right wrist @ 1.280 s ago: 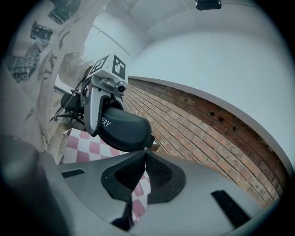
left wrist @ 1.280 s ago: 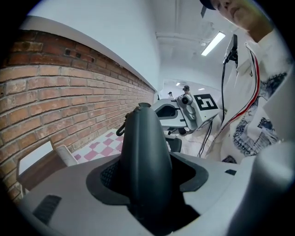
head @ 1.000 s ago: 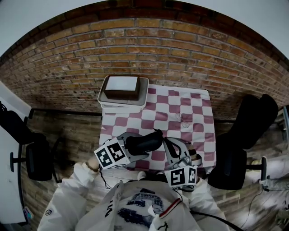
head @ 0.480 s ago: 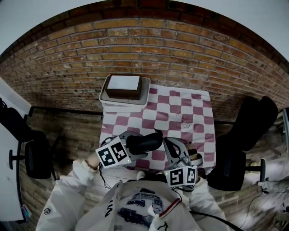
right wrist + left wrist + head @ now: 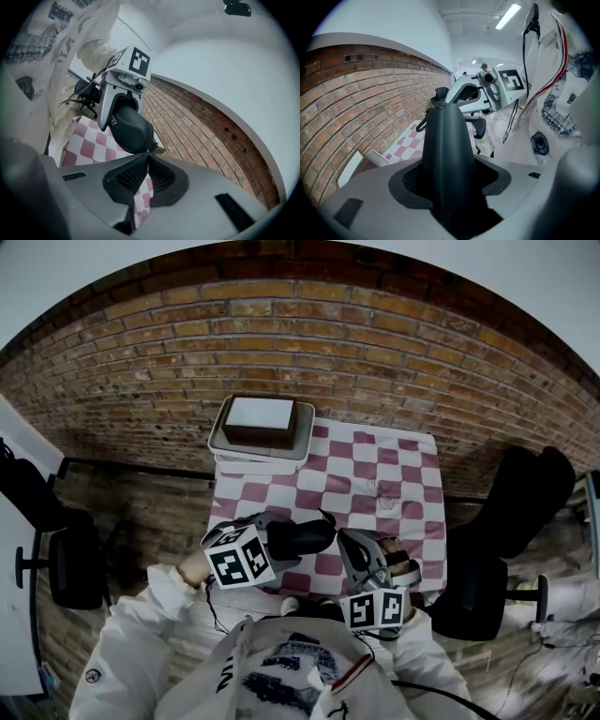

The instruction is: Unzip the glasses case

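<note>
Brick wall (image 5: 309,334) stands behind the table (image 5: 375,474), which carries a pink-and-white checked cloth. A person in a white jacket (image 5: 281,671) is at the near edge of the table. One black office chair (image 5: 70,568) is left of the table and a second black chair (image 5: 511,512) is right of it. On the far left corner of the table lies a beige tray (image 5: 217,435), and inside it sits a brown box (image 5: 258,423) with a white top.

Over the near edge of the table both tools meet. The left gripper (image 5: 274,542) is clamped on the glasses case (image 5: 302,536): the left gripper view shows the black case standing up between the two jaws, filling the gap. The case is in the air, not touching the cloth. The right gripper (image 5: 148,161) has its jaws pressed together with almost no gap, right at the free end of the case. Whether a zipper pull is pinched between them, I cannot tell. A small dark loop (image 5: 325,516) sticks out from that same end of the case.
</note>
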The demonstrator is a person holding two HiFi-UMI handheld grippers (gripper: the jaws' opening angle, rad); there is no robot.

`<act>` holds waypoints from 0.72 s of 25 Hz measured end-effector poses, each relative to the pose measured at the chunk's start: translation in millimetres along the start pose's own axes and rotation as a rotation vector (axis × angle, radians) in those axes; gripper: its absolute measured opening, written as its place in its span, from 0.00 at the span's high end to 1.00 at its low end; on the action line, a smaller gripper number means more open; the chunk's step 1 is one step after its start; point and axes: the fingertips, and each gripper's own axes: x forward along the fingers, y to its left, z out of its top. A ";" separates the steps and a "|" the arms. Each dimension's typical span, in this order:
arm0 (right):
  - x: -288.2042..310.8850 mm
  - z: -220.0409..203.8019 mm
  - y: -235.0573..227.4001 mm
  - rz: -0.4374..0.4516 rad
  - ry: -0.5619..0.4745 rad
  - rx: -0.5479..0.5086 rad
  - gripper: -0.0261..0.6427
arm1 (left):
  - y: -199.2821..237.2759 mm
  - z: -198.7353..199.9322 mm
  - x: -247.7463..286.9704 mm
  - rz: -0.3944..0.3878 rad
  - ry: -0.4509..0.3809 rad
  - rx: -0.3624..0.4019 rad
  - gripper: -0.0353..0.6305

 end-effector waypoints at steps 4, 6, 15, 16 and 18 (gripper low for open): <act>2.2 1.2 -0.7 -0.009 0.010 -0.026 0.94 | 1.8 -1.4 -0.5 0.010 0.009 -0.006 0.54; 2.6 1.2 -1.7 -0.013 0.010 -0.020 0.94 | 1.7 -0.6 0.1 0.007 0.003 -0.024 0.54; 3.8 1.5 -0.4 -0.019 0.024 -0.042 0.94 | -0.1 -5.6 5.5 0.019 0.040 -0.041 0.55; 4.3 1.2 0.3 -0.019 0.026 -0.047 0.94 | -0.2 -6.6 6.0 0.016 0.047 -0.041 0.55; 5.4 1.0 1.5 -0.019 0.028 -0.061 0.94 | -0.1 -8.4 6.5 0.013 0.056 -0.039 0.55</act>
